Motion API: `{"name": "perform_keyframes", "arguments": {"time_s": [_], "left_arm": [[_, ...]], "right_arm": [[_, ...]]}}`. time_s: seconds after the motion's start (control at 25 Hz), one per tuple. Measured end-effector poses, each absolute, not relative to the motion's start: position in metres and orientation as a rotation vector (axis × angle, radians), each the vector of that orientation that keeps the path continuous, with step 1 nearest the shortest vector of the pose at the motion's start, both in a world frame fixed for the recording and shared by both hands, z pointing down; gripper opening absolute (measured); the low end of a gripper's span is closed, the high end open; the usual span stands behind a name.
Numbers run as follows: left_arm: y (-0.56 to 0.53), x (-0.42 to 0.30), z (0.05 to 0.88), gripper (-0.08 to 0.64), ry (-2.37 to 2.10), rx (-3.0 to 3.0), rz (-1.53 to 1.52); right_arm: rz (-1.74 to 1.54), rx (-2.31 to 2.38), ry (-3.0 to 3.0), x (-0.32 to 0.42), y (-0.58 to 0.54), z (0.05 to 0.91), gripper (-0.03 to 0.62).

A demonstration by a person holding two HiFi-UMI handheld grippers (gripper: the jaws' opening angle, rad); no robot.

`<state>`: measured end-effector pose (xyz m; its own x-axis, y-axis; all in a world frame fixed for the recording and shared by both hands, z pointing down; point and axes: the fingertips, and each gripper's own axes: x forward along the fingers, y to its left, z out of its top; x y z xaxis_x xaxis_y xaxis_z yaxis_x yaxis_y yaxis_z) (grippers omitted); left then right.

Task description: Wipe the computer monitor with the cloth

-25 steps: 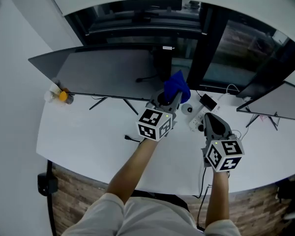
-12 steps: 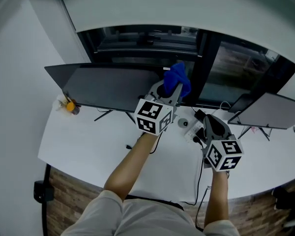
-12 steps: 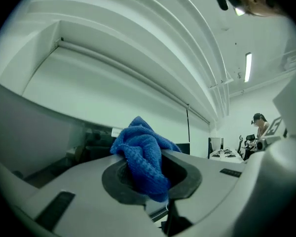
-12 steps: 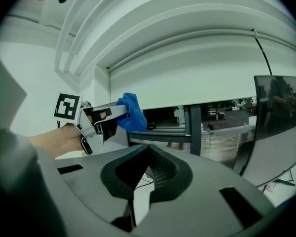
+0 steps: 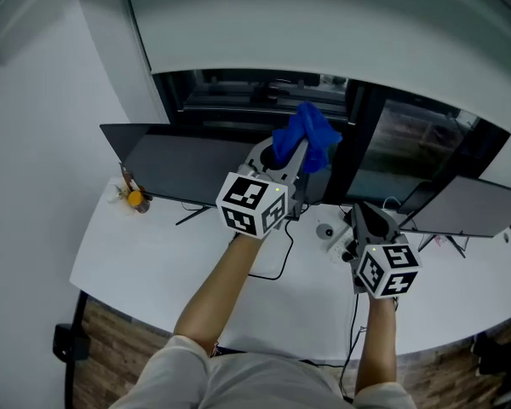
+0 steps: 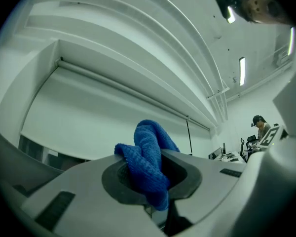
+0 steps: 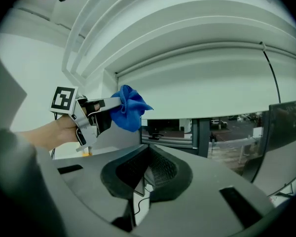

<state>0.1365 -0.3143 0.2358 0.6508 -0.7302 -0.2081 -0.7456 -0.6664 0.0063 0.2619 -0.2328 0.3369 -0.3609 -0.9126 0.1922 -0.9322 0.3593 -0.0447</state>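
blue cloth held up by the monitor

the left gripper [image 5: 291, 160] is clamped on the bunched blue cloth [image 5: 307, 137], raised at the right end of the dark monitor [image 5: 183, 167], above its top edge. whether cloth and screen touch cannot be told. the right gripper [image 5: 364, 217], jaws together on nothing, hangs low to the monitor's right, over the white desk [image 5: 145, 254].
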Motion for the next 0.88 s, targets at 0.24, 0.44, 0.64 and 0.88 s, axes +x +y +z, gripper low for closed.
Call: {"name": "perform_keyframes", "arguments": {"time_s": [0.24,0.44,0.64,0.88], "left_arm": [[-0.282,0.049,0.228,0.076,1.292,-2.674,0.131],[-0.25,-0.032,0.243,0.077,1.372,-2.601,-0.056],[-0.222,-0.106,0.256,0.077,1.446,-2.537,-0.166],[-0.192,-0.159,0.272,0.077,1.474,-2.504,-0.243]], "right_arm": [[0.136,1.671,-2.52,0.211,-0.228,0.31,0.012],[0.046,1.625,-2.555,0.157,-0.22,0.292,0.012],[-0.028,1.542,-2.585,0.096,-0.215,0.287,0.013],[-0.052,1.464,-2.613,0.044,-0.206,0.29,0.012]]}}
